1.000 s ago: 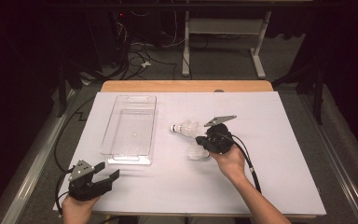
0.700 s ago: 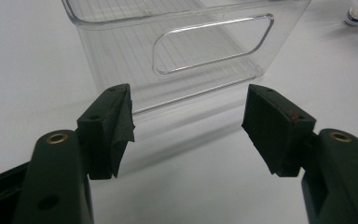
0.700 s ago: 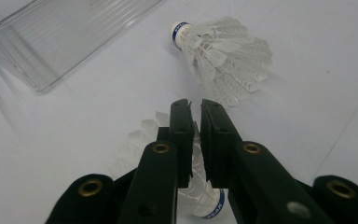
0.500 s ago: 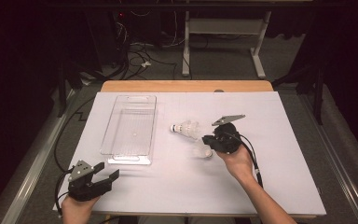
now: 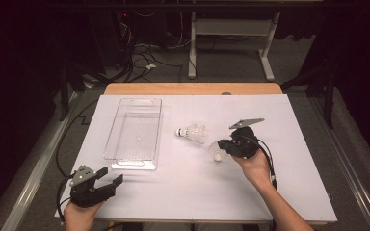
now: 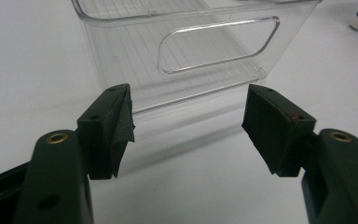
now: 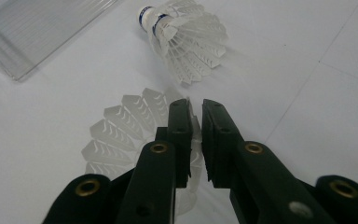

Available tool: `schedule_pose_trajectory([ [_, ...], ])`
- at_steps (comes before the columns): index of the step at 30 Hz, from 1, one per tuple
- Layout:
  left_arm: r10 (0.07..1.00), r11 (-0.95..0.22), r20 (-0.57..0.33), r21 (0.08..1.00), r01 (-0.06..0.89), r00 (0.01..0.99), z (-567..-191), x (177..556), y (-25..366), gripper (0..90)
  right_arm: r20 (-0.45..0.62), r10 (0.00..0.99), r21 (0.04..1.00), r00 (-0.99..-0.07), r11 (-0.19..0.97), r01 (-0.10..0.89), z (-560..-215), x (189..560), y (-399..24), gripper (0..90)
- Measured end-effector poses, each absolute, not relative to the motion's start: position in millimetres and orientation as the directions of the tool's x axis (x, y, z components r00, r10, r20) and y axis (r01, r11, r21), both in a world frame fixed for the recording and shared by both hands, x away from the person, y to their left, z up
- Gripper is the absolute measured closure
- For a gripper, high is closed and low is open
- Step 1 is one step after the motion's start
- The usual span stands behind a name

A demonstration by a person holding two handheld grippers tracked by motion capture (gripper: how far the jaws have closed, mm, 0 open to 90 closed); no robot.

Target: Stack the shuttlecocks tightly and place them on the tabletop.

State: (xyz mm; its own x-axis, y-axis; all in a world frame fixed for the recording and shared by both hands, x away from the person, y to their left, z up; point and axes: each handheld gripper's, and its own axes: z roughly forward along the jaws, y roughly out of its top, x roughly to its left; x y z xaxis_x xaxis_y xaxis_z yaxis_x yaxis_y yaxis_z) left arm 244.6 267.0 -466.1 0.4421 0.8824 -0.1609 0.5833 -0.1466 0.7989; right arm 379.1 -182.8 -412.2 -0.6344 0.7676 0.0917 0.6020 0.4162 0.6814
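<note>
Two shuttlecocks: right gripper (image 7: 196, 140) jaws pinch one skirt (image 7: 121, 135); keep grip light, carry to bin (image 5: 135, 132). Left gripper (image 6: 186, 126) jaws released.

R gripper (image 5: 224, 148) w/ shuttlecock (image 5: 216, 150) slid right, away from 2nd shuttlecock (image 5: 192, 132); fingers just opening slightly, feather edge between.

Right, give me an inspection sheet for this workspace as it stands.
Surface: white tabletop, flat.
Job's things: clear bin, empty; free shuttlecock on its side beside it; second shuttlecock, skirt rim between the right jaws.
Clutter: nothing seen.
Grippers: left gripper open, near the bin's end; right gripper nearly shut on the second shuttlecock, its jaws have just been opening slightly.
Cables: gripper cable along the right hand; floor cables behind the table.
Surroundings: dark floor, white stand legs.
</note>
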Motion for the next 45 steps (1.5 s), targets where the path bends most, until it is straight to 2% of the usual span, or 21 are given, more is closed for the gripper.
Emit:
schedule_pose_trajectory([
  [23,0.890,-0.139,-0.157,0.802,0.581,0.429,-465,245,269,33.9,0.128,0.829,0.635,-0.545,0.353,0.687,-426,382,-224,82.2],
  [45,0.886,-0.148,-0.152,0.802,0.579,0.437,-465,246,269,33.8,0.123,0.856,0.607,-0.502,0.336,0.720,-445,388,-230,79.8],
])
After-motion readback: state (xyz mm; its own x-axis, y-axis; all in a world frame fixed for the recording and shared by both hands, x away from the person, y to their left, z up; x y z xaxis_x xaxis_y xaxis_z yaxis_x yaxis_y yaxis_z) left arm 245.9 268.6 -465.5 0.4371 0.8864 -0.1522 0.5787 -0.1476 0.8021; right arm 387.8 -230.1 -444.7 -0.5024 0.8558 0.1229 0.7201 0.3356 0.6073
